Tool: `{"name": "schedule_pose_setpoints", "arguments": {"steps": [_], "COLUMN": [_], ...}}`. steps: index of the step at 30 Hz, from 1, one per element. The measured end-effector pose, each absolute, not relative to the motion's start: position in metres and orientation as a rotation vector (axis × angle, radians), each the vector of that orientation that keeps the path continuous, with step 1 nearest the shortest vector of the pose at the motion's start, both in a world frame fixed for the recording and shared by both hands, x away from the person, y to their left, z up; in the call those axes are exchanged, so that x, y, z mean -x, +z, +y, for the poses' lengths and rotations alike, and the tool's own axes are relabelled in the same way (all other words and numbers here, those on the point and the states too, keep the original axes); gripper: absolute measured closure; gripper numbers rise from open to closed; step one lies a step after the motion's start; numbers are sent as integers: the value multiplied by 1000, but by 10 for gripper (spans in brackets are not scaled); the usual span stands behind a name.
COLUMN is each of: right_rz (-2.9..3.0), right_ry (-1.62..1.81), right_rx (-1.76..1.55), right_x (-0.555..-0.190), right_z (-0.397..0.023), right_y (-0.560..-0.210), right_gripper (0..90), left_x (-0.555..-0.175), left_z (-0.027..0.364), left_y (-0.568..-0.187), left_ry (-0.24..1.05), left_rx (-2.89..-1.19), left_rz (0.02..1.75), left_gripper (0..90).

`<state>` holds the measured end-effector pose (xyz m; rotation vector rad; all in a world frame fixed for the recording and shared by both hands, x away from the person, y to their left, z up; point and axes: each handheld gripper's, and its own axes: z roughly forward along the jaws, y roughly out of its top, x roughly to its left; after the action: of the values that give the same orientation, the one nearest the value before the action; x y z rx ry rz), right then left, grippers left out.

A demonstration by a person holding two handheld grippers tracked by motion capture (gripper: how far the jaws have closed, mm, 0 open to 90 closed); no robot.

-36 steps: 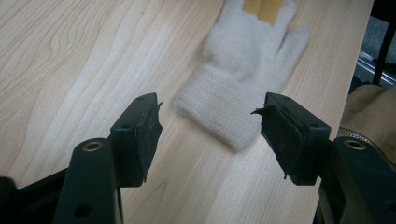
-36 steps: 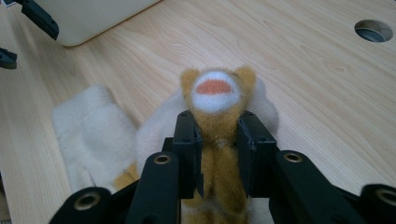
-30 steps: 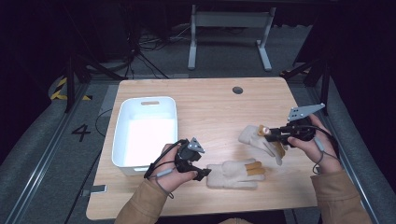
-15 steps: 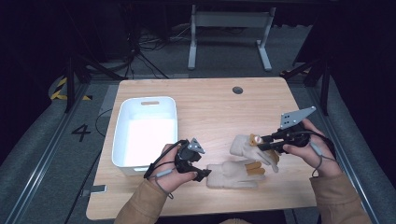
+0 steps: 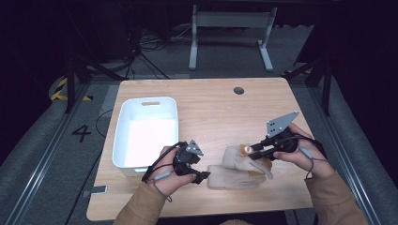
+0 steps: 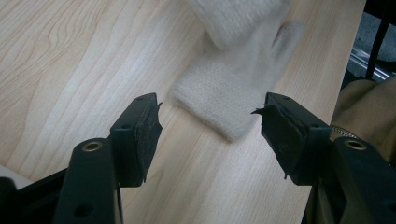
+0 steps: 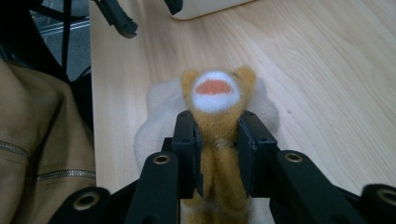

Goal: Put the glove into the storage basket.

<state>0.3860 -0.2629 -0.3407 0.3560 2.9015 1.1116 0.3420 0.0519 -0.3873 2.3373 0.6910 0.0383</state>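
Observation:
A cream knit glove (image 5: pixel 230 178) lies flat near the table's front edge. A second cream glove (image 5: pixel 234 157) with an orange animal face (image 7: pixel 217 91) on it rests partly over the first. My right gripper (image 5: pixel 252 152) is shut on the orange part, whose sides its pads squeeze in the right gripper view (image 7: pixel 218 140). The left gripper (image 5: pixel 201 177) rests on the table by the flat glove's cuff. In the left gripper view its jaws (image 6: pixel 210 130) stand open, with the cuff (image 6: pixel 219 100) just beyond the tips and untouched.
A white plastic bin (image 5: pixel 123 140) stands at the table's left, right behind my left hand. A round cable hole (image 5: pixel 239 90) is at the back. The table edge and a tan sleeve (image 7: pixel 42 140) are close to the right gripper.
The right gripper has carried the orange-faced glove leftward, from the right side onto the flat glove. The left gripper has stayed where it was.

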Motion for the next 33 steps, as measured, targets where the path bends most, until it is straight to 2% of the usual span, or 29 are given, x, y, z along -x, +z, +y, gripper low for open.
{"name": "schedule_pose_setpoints", "arguments": {"steps": [18, 33], "right_rz": [2981, 3054], "right_ry": [1144, 1087], "right_rx": [-190, -133], "right_x": [-379, -381], "right_z": [-231, -223], "right_y": [-359, -376], "right_gripper": [710, 707], "left_x": [-342, -342], "left_z": [52, 51], "left_y": [-388, -389], "left_ry": [37, 34], "left_rx": [-2340, -2345], "left_rz": [692, 689], "left_gripper": [382, 382]}}
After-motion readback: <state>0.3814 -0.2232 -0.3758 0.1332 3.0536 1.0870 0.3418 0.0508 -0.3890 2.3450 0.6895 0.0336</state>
